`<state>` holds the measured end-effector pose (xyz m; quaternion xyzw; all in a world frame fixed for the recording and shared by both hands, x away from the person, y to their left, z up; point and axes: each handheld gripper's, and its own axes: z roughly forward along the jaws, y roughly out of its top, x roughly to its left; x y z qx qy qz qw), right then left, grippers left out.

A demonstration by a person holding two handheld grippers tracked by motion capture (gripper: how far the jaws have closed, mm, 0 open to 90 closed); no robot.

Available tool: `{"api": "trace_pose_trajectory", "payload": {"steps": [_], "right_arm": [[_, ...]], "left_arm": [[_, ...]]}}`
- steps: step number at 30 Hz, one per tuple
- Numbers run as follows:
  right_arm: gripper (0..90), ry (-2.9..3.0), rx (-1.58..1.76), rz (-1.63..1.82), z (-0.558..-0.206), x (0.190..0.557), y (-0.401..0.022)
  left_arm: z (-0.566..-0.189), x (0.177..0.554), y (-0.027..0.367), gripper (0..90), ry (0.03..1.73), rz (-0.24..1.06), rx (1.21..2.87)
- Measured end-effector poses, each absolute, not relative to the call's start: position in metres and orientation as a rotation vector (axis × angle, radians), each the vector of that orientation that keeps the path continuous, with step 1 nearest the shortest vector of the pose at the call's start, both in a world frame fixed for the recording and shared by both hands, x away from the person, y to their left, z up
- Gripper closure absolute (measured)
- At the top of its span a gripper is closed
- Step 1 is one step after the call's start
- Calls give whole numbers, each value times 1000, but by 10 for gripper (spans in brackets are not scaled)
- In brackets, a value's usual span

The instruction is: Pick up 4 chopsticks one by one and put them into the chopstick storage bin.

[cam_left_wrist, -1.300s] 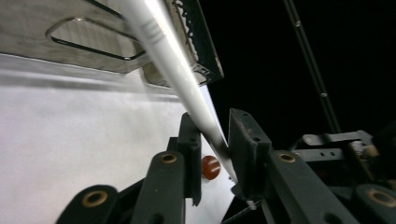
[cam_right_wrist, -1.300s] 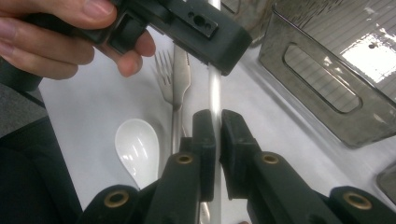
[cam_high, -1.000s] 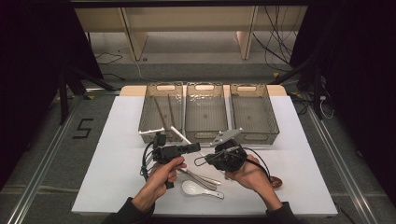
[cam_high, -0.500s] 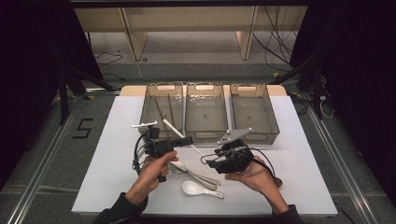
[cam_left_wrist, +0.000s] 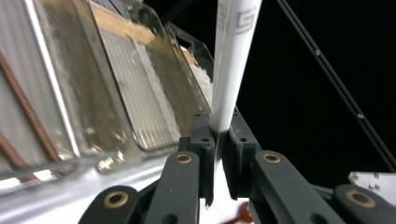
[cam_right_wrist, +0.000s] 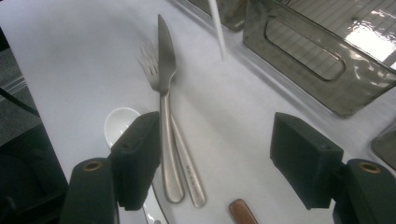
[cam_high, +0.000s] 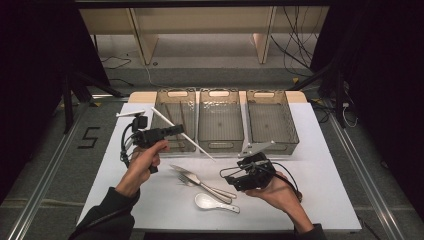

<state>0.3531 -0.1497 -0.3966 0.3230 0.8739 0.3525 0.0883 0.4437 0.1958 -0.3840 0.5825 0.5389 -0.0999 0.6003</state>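
Note:
My left gripper (cam_high: 179, 131) hovers in front of the left bin (cam_high: 161, 114), shut on a long white chopstick (cam_high: 200, 147) that slants from over that bin down toward the table. In the left gripper view the chopstick (cam_left_wrist: 231, 70) rises from between the closed jaws. My right gripper (cam_high: 231, 179) is low over the table, open and holding nothing, pointing at a knife (cam_right_wrist: 164, 93) and fork (cam_right_wrist: 150, 70) lying side by side. A white spoon (cam_right_wrist: 119, 123) lies just beyond them, close to the table's near edge.
Three clear bins stand in a row at the back: the left one holds brown chopsticks (cam_high: 182, 117), then the middle bin (cam_high: 220, 142) and the right bin (cam_high: 272, 142). A small brown piece (cam_right_wrist: 243, 212) lies under my right gripper. The white mat (cam_high: 330, 190) has free room on the right.
My left gripper has lifted the white chopstick and carried it left and back toward the left bin. The right gripper has drifted slightly toward the near edge.

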Motion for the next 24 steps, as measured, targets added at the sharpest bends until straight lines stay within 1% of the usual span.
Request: {"api": "trace_pose_trajectory", "payload": {"steps": [14,19,24], "right_arm": [[320,2588,975,1060,-402,350,-156],[316,2580,973,1065,-402,350,-158],[310,2580,963,1069,-403,350,-158]], "left_arm": [[-347,478,241,831,1308,-88,1346],[-348,489,249,831,1349,-61,1353],[-356,498,246,831,1386,-39,1396]]}}
